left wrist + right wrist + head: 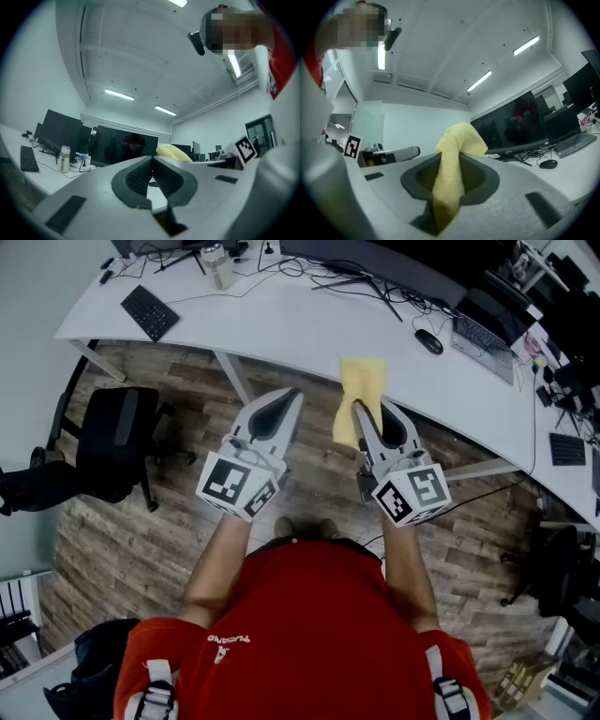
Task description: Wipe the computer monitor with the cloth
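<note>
Right hand-held gripper [359,411], jaws pinching yellow cloth [364,381]

Head view looks steeply down; both gripper views face level, sharing the monitor [117,145] [515,125].

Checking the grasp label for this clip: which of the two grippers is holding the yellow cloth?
The right gripper: the yellow cloth is pinched between its jaws. The left gripper is shut with nothing in it.
</note>
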### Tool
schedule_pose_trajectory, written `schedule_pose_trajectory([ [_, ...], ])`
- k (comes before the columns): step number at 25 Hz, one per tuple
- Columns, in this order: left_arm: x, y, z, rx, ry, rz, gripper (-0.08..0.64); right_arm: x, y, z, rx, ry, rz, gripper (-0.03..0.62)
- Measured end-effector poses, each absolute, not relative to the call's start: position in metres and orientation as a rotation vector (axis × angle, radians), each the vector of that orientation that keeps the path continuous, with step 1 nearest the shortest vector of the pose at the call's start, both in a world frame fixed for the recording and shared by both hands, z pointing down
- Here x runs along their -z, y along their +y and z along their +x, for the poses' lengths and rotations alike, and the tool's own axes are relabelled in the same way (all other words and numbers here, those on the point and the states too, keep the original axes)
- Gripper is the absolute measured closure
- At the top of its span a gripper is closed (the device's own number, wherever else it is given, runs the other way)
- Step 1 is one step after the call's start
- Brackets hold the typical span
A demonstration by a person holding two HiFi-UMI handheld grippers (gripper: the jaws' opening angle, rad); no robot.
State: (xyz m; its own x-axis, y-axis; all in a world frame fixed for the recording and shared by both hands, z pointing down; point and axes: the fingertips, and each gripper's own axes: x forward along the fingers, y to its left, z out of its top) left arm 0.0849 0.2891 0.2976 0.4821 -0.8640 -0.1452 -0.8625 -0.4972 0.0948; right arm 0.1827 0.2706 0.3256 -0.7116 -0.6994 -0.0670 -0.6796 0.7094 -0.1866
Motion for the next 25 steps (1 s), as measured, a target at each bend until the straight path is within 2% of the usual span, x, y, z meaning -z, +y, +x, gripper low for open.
schedule_pose_trajectory([
  [11,-0.307,0.287,0.06,0.279,-1.579,2.673,0.548,-0.33,0.27,0.159,0.149,2.828,-1.146,0.492],
  [25,-0.324,0.269,-0.052,0.257,-1.643,2.658,0.548,-0.353,0.237,0.055,0.042,2.937,-1.159,0.492],
])
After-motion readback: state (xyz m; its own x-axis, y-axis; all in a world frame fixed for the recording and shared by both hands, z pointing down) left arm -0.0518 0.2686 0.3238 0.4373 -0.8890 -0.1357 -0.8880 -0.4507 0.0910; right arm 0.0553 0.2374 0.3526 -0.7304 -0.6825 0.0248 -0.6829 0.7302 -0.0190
